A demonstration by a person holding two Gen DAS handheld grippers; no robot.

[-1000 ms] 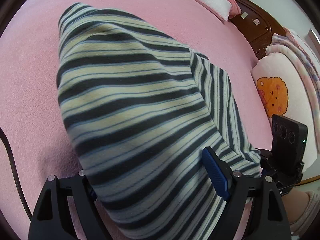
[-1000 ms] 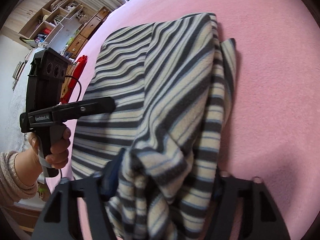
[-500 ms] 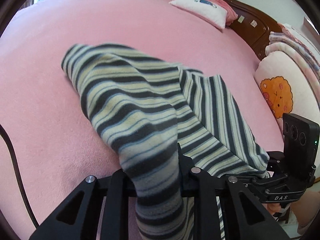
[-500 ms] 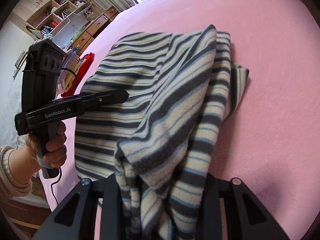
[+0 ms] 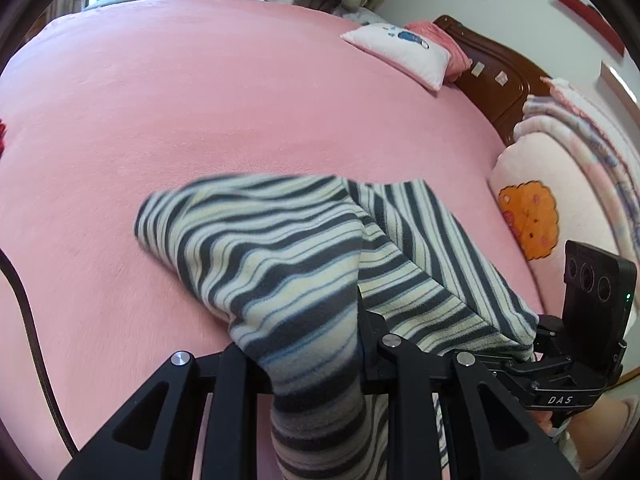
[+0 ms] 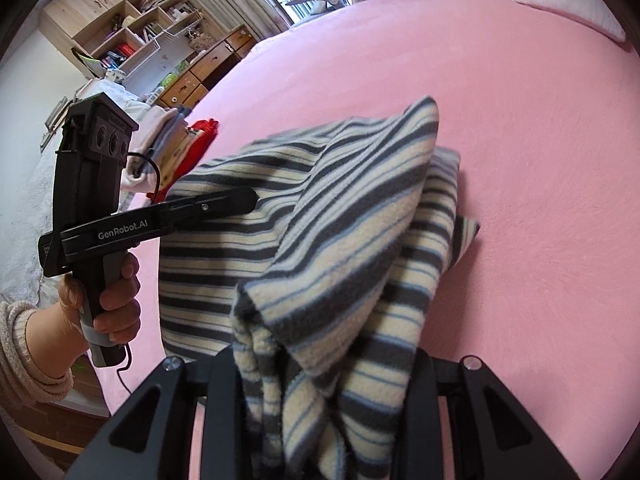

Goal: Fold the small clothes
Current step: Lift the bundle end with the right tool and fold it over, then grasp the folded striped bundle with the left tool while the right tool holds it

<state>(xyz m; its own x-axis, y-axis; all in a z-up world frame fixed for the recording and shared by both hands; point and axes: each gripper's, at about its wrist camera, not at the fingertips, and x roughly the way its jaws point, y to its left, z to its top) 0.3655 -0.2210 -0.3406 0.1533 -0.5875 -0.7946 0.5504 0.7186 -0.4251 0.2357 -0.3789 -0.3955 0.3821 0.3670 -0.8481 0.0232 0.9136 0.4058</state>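
A fleece garment (image 5: 280, 248) striped in cream, dark grey and light blue hangs bunched above the pink bed (image 5: 240, 80). My left gripper (image 5: 312, 360) is shut on one edge of it, and cloth spills down between the fingers. My right gripper (image 6: 324, 360) is shut on a thick fold of the same garment (image 6: 340, 208). In the right wrist view the left gripper (image 6: 248, 200) comes in from the left, held by a hand in a beige knit sleeve, its tips buried in the stripes. The far end of the cloth droops toward the bed (image 6: 520, 120).
A white pillow (image 5: 400, 50), a dark wooden headboard (image 5: 500, 76) and a cushion with an orange cookie print (image 5: 532, 220) line the right side. A pile of clothes with a red piece (image 6: 188, 144) lies at the bed's left edge. Shelves and drawers (image 6: 132, 40) stand beyond.
Both grippers went from wide around the flat garment to shut on its edges. Both then rose, pulling the cloth up off the bed so more pink cover shows.
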